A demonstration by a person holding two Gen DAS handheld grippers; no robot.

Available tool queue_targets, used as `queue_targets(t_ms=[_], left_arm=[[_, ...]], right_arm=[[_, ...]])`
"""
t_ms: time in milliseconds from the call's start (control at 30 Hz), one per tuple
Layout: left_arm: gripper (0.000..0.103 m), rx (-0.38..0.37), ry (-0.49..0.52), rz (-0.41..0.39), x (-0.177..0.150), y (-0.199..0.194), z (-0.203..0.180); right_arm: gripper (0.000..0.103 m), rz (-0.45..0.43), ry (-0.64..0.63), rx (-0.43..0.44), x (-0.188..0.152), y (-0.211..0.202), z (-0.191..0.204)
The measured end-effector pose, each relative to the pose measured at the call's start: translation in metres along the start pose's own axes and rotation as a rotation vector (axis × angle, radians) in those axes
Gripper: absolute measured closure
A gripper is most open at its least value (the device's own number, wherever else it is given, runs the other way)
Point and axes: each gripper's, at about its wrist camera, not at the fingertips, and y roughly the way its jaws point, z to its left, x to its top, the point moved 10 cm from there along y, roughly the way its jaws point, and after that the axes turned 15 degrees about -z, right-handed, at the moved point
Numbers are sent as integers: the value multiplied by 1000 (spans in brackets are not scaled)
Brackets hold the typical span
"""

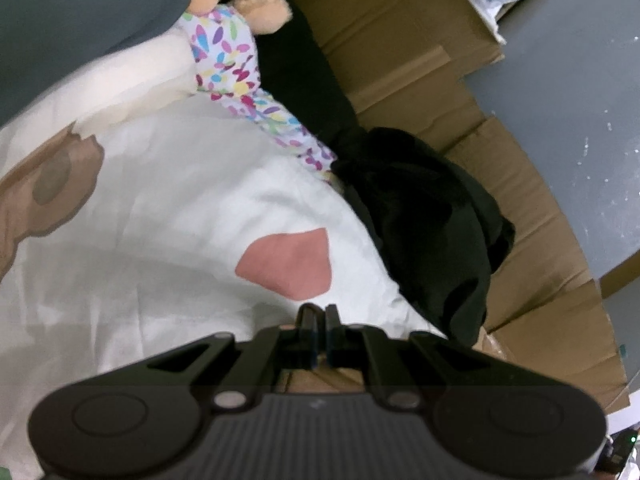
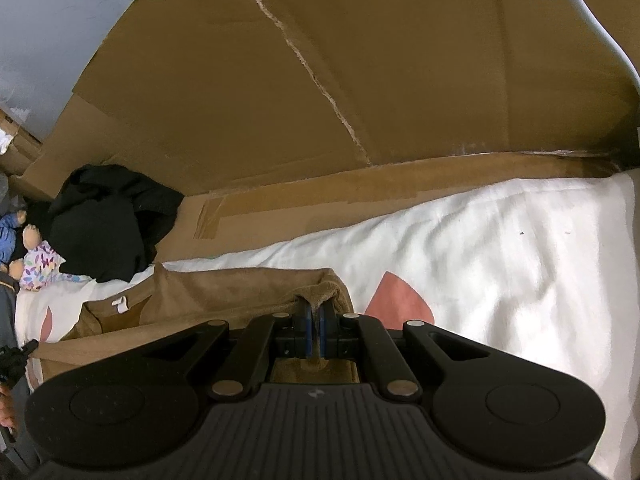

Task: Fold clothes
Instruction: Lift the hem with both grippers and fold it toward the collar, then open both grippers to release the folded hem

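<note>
A brown garment (image 2: 220,296) lies across a white sheet (image 2: 480,260) printed with pink shapes, its white label (image 2: 120,305) facing up. My right gripper (image 2: 316,308) is shut on a bunched fold at the garment's right end. At the far left of the right wrist view, the garment's lower edge stretches taut to my left gripper (image 2: 18,354). In the left wrist view, my left gripper (image 1: 320,310) has its fingers together over the white sheet (image 1: 180,208), and brown cloth (image 1: 308,380) shows under them.
A black garment (image 1: 420,220) is heaped beside the sheet on flattened cardboard (image 1: 400,48). Stuffed toys (image 1: 248,0) and a floral cloth (image 1: 232,64) lie at the sheet's far end. A tall cardboard panel (image 2: 320,80) stands behind the sheet. A person's hand (image 2: 6,408) shows at the left edge.
</note>
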Motion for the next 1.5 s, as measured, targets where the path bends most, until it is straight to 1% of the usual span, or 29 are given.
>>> queue_targets(t_ms=[67,133,167,233,300,333,367,433,467,500,567,667,733,833,1000,1133,1200,1300,1333,1367,1433,1500], left_arm=[[99,9,-16,12,-3,5,2],[95,8,-37,15,-4,5,2],[94,18,-31,6,-3,2,1],[83,28,-21,-6,-1,-5,-1],[81,34,-6,-19,4,-14,-2],[80,44,15,-23,6,-21,-2],[78,51,51,-24,8,-27,-1],[70,62,113,-14,7,-33,-2],[70,70,156,-4,5,-36,-3],[70,67,175,3,2,-38,-4],[69,60,208,15,-5,-40,-7],[67,72,247,25,-15,-39,-9],[67,75,277,34,-21,-37,-11],[67,76,323,42,-28,-34,-13],[67,80,354,50,-32,-27,-14],[67,65,419,56,-35,-16,-21],[67,55,426,60,-33,-12,-23],[67,41,423,60,-29,-3,-28],[67,40,440,62,-28,1,-31],[67,42,452,64,-28,4,-32],[67,47,476,66,-27,9,-33],[67,46,468,53,-24,13,-34]], right_arm=[[99,15,-1,8,-2,4,-1],[98,28,47,18,-1,5,-4],[95,27,52,27,0,3,-4],[95,19,43,66,3,-3,0],[94,13,35,87,4,-8,1],[93,8,38,96,5,-11,2],[90,4,41,97,6,-13,1],[86,-19,42,86,6,-22,1],[84,-26,37,80,7,-25,1],[83,-39,21,68,6,-31,2],[78,-56,-6,58,6,-39,1],[71,-71,-54,28,5,-47,-2],[70,-62,-129,-9,1,-51,-4],[70,-55,-215,-22,-3,-51,0],[70,-63,-329,-43,-5,-38,10],[70,-49,-435,-63,-6,-23,19],[69,-38,-480,-54,-6,-16,24],[64,-39,-526,-57,-4,-8,27],[62,-40,-532,-52,-3,-6,28],[57,-41,-534,-44,-1,-4,29],[54,-46,-535,-32,1,-1,31],[53,-55,-535,-18,3,2,32]])
